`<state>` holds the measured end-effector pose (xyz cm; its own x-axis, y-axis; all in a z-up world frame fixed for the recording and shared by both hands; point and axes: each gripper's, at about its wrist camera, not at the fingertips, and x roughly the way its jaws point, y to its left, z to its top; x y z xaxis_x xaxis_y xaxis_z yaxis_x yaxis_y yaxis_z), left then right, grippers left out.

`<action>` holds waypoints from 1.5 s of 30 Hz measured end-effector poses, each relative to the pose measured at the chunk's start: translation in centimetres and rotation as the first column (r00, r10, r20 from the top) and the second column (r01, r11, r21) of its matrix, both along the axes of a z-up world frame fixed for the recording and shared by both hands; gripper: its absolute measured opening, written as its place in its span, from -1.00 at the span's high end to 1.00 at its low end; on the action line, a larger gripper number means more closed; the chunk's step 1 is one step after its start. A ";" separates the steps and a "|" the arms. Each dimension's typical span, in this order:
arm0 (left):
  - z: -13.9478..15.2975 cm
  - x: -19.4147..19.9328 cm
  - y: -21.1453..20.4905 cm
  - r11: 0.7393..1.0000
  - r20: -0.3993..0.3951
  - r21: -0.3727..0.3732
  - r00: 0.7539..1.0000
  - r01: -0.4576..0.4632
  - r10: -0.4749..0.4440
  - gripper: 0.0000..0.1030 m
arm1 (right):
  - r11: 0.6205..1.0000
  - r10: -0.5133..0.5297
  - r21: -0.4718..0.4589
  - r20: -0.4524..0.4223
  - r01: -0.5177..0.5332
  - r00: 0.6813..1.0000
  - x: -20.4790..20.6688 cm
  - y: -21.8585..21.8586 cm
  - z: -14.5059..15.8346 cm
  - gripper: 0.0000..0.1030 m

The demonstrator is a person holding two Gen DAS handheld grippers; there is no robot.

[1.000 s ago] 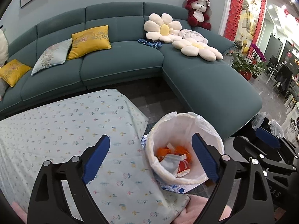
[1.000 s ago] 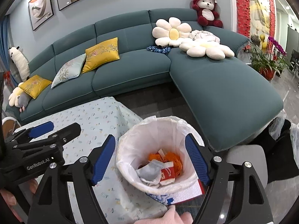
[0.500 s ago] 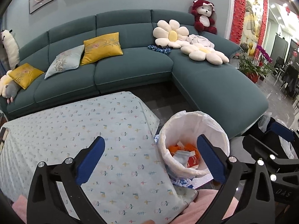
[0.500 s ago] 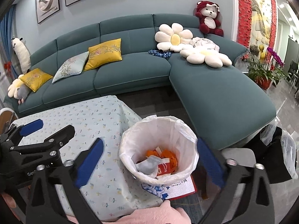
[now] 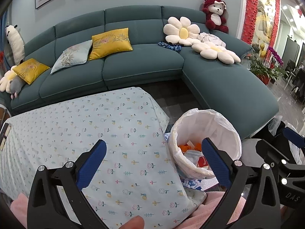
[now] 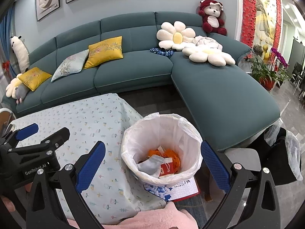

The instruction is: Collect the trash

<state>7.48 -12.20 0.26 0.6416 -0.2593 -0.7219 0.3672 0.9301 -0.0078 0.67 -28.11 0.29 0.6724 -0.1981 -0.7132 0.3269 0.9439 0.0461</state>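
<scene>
Trash bin (image 6: 162,150), white-lined, holds orange scraps and sits beside the cloth-covered table (image 6: 91,122). Right gripper (image 6: 152,164) and left gripper (image 5: 152,162) above the bin, both wide apart, empty. Risk: snagging the liner, tipping the bin.

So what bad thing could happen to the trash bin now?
The lined trash bin stands right beside the tablecloth's hanging corner, so a snagged cloth might tip it. It also sits on a blue-patterned booklet, which could slide. Both the left gripper and right gripper are open and empty.
</scene>
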 end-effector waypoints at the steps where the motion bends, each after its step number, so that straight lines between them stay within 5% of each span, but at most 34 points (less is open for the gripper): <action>1: -0.1 0.0 0.0 1.000 0.000 0.000 1.000 -0.001 0.001 -0.85 | 1.000 -0.003 0.000 -0.001 0.003 1.000 0.0 0.0 -0.1 -0.87; 45: -1.8 -0.5 -1.3 1.000 -0.019 0.031 1.000 0.005 -0.004 -0.85 | 1.000 -0.016 -0.015 -0.035 0.016 0.999 -0.2 -0.2 -1.8 -0.87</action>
